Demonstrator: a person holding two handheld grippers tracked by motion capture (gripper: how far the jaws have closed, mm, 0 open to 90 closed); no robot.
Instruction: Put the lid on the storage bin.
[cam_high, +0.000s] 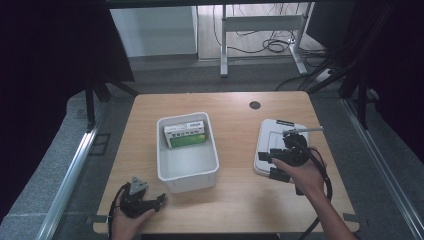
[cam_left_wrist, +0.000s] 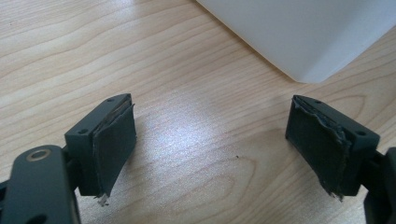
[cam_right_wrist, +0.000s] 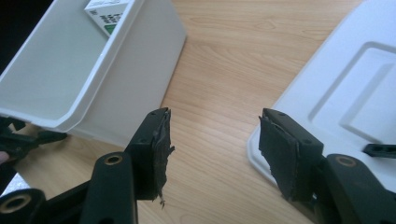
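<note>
**Open bin, loose lid, both grippers empty**

Pale wood grain covers the table (cam_high: 235, 195), which stands on a grey floor with dark curtains at either side and a white desk frame with trailing cables beyond its far edge.

Near the table's middle sits a white plastic bin (cam_high: 187, 172), open at the top. Inside it, against the far wall, lies a green and white box (cam_high: 185, 134) with printed text on its upper face; the rest of the bin floor is bare. In the right gripper view the same box (cam_right_wrist: 108, 13) shows at the far end of the bin (cam_right_wrist: 140, 70), with a barcode-like panel and a green patch on it.

Well to the right of the bin, a flat white lid (cam_high: 266, 145) with a raised rectangular panel lies on the table. The right gripper (cam_high: 278, 166) is over the lid's near part, held by a hand (cam_high: 305, 177) whose forearm comes in from the bottom edge. Its jaws stand apart with nothing between them; in its own view one jaw is over bare wood and the other is over the edge of the lid (cam_right_wrist: 336, 93).

At the near left corner, the left gripper (cam_high: 159, 200) rests low by the table edge, just beside the bin's near left corner. Its jaws are spread wide and empty, with the bin's corner (cam_left_wrist: 303, 37) ahead of them. A small dark round hole (cam_high: 255, 105) marks the far side of the tabletop.
</note>
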